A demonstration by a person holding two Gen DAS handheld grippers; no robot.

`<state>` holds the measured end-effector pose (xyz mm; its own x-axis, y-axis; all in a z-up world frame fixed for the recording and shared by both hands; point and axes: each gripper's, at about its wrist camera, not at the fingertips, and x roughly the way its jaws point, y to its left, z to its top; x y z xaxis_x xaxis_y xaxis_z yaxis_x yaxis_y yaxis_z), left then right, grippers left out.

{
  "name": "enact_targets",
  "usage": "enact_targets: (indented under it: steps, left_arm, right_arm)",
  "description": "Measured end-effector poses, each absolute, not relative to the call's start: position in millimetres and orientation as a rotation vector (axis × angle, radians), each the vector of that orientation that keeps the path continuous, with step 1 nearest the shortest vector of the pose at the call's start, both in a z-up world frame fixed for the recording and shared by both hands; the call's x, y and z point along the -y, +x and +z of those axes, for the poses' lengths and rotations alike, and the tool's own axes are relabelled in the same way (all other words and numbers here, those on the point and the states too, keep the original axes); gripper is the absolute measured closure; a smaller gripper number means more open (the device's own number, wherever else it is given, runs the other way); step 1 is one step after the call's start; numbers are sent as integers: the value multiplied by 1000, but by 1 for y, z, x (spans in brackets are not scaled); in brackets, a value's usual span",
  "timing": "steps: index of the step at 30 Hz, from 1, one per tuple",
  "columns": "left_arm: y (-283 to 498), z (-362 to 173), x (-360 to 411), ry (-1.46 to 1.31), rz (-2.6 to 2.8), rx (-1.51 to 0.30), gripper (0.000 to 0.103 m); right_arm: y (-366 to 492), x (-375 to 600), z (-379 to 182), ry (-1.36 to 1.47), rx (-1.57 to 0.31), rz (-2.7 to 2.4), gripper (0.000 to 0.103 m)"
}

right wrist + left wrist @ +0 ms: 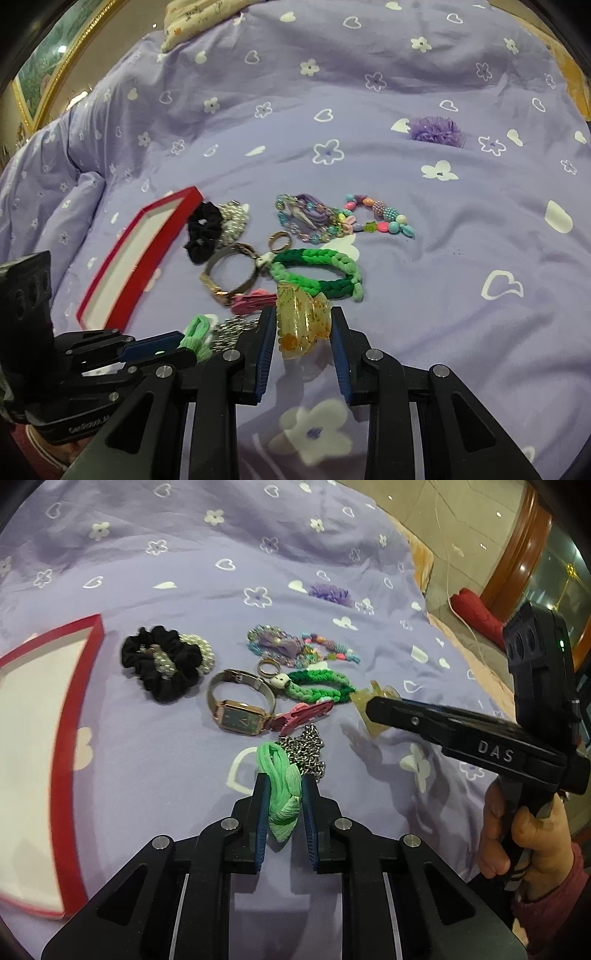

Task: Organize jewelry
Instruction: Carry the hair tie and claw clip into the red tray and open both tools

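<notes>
My left gripper (284,781) is shut on a light green hair tie (282,794), held just above the bed; it also shows in the right wrist view (194,334). My right gripper (303,315) is shut on a translucent yellow hair claw (301,323), seen in the left wrist view (369,701) too. On the purple bedspread lie a watch (240,709), a ring (266,666), a braided green bracelet (317,686), a pink clip (303,716), a silver chain (306,746), bead bracelets (295,646) and a black scrunchie (162,661). A red box with white lining (37,738) lies at left.
A purple fluffy hair tie (330,592) lies apart, farther back. The bed's right edge drops to a tiled floor with a red object (476,613) and wooden furniture. A pillow (199,22) lies at the bed's far end.
</notes>
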<state>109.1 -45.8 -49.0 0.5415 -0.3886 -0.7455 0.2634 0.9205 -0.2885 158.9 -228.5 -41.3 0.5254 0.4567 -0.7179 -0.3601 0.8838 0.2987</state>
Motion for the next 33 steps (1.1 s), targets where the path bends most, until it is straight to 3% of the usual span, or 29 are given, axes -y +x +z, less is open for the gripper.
enact_targets:
  steps: [13, 33]
  left_arm:
    - [72, -20, -31, -241, -245, -834, 88]
    - [53, -21, -155, -316, -2, -797, 88]
  right_arm:
    - [133, 162, -19, 96, -876, 657, 74]
    - [124, 20, -13, -16, -897, 906, 74]
